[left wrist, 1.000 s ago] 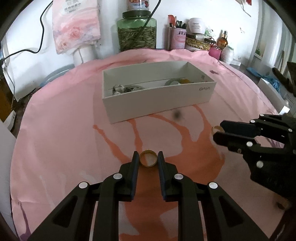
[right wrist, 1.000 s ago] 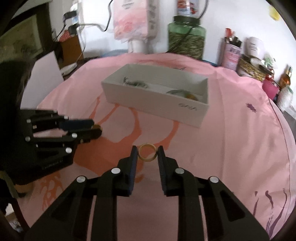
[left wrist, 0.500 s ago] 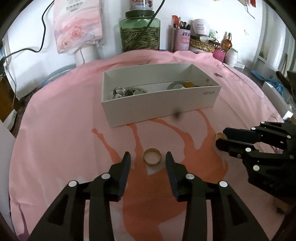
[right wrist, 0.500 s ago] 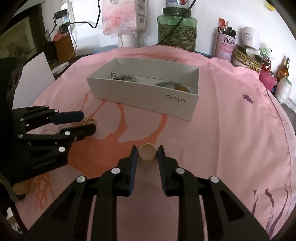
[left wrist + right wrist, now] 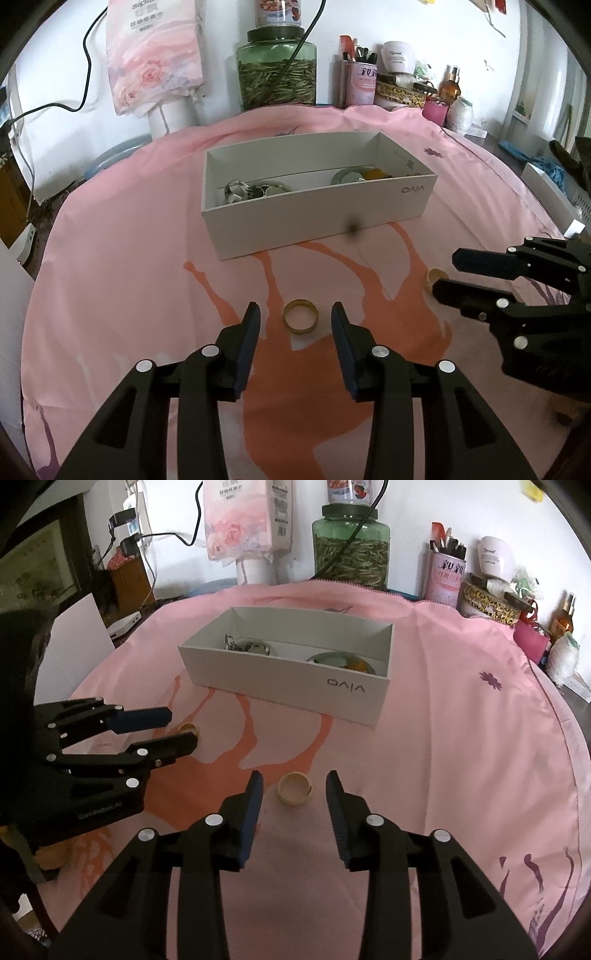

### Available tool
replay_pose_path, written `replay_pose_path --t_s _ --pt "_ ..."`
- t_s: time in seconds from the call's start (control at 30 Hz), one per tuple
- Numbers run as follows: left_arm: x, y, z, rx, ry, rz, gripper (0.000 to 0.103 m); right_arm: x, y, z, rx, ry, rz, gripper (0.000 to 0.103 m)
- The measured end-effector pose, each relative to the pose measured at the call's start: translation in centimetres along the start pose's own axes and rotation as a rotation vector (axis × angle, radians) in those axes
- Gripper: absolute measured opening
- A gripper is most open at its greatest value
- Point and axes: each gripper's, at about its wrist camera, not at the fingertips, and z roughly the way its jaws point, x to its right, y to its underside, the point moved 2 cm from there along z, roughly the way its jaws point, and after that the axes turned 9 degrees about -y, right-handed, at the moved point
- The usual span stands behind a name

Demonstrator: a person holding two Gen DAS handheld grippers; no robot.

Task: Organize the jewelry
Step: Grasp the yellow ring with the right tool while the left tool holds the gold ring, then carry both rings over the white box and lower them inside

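Observation:
A gold ring [image 5: 301,321] lies flat on the pink cloth between the spread fingers of my left gripper [image 5: 295,312], which is open and clear of it. A second, paler gold ring [image 5: 294,788] rests on the cloth between the fingers of my right gripper [image 5: 295,781]; its jaws are opening and the pads no longer touch it. Each gripper shows in the other's view: the right gripper [image 5: 447,271] at the right, the left gripper [image 5: 181,727] at the left. Beyond both stands the white open box [image 5: 314,218] [image 5: 288,690], with silver pieces and a green bangle inside.
Behind the box, along the wall, are a green glass jar [image 5: 277,70], a pink tin of combs [image 5: 360,83], bottles and a tissue pack [image 5: 151,51]. A white card [image 5: 74,646] stands at the table's left edge. Cables hang at the back left.
Both grippers held a ring a second ago. The left one opened first and left its ring on the cloth; the right one has just spread its fingers off its ring.

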Motion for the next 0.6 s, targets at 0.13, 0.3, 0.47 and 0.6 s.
replay_pose_path --t_s 0.13,0.3,0.47,0.6 --pt "0.09 -0.14 0.23 -0.004 0.0 0.006 0.039 0.11 0.17 0.4 -0.006 0.012 0.001 0.034" --pt "0.83 -0.09 0.23 0.0 0.008 0.044 0.021 -0.07 0.2 0.6 -0.012 0.011 -0.009 0.021" --pt "0.51 0.03 -0.05 0.005 0.034 0.028 0.02 -0.04 0.03 0.11 0.011 0.005 -0.005 0.021" --pt "0.31 0.14 -0.32 0.012 0.033 0.017 0.021 0.06 -0.14 -0.31 0.026 0.002 0.002 0.021"
